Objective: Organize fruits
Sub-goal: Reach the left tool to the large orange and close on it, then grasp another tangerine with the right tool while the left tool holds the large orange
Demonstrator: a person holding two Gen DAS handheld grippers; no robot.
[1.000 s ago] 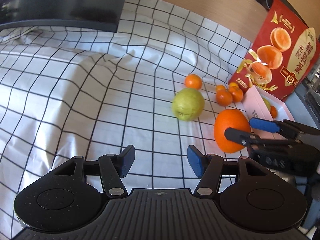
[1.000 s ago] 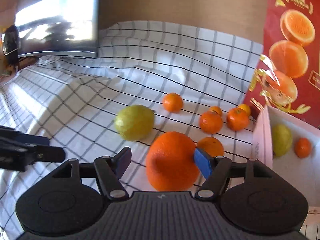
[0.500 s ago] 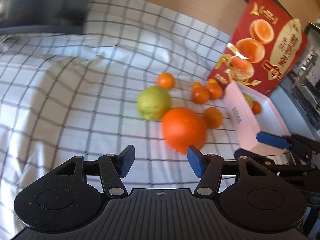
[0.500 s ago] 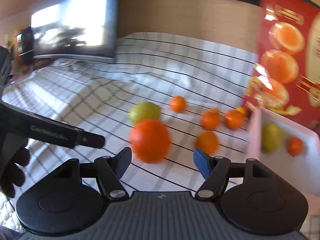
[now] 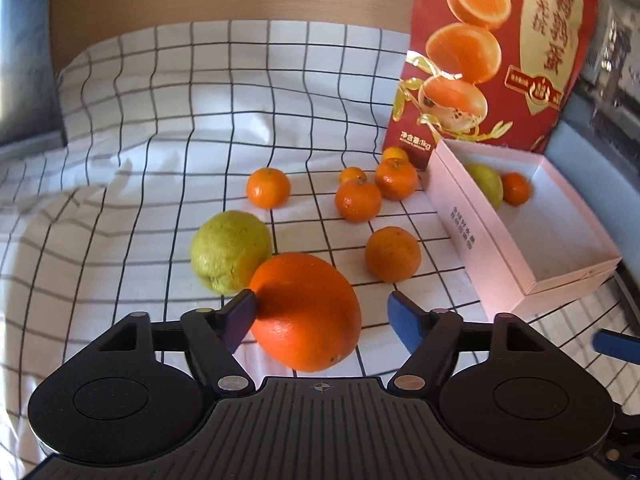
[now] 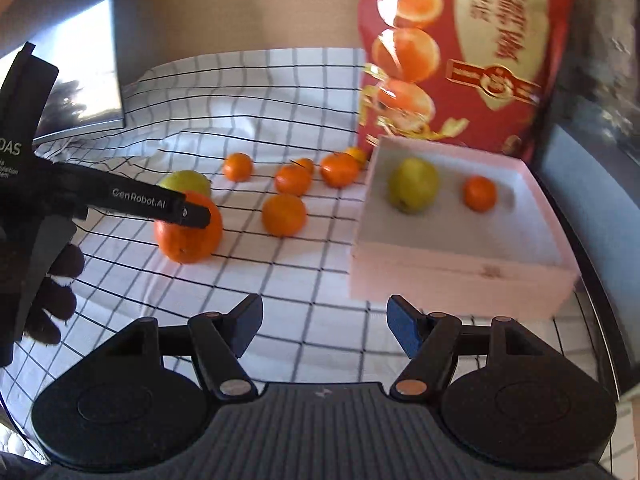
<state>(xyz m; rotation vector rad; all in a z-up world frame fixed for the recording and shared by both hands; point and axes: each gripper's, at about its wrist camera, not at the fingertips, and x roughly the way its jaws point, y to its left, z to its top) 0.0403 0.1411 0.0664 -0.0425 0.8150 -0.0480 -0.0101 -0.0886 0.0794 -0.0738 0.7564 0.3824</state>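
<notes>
The big orange [image 5: 306,312] was deep orange with a finely pitted skin, and it lay on the checked cloth [image 5: 160,128] between the fingers of our left tongs [image 5: 320,314]. Those tongs were spread: the left pad touched the fruit's side, while the right pad stood apart from it. A dull green fruit [image 5: 230,250] sat just beside the orange on its far left, touching it or nearly so.

To the right, a mid-sized orange [image 5: 393,254] lay alone, with bare cloth between it and the pink box [image 5: 472,240]. Farther off, a cluster of small tangerines [image 5: 358,200] sat near the box's far left corner, and one more tangerine [image 5: 268,187] lay apart to their left. Inside the box, at its far end, were a second green fruit [image 6: 414,185] and a small tangerine [image 6: 480,193]; the rest of its white floor was bare.

Our right tongs [image 6: 324,328] were spread too, hovering over open cloth near the box's near left corner and pinching nothing.

The cloth was white with a black grid, and rumpled into folds on the left. A red carton [image 5: 492,52] printed with oranges stood upright behind the box, and a dark screen [image 6: 76,76] stood at the far left before a tan wall.
</notes>
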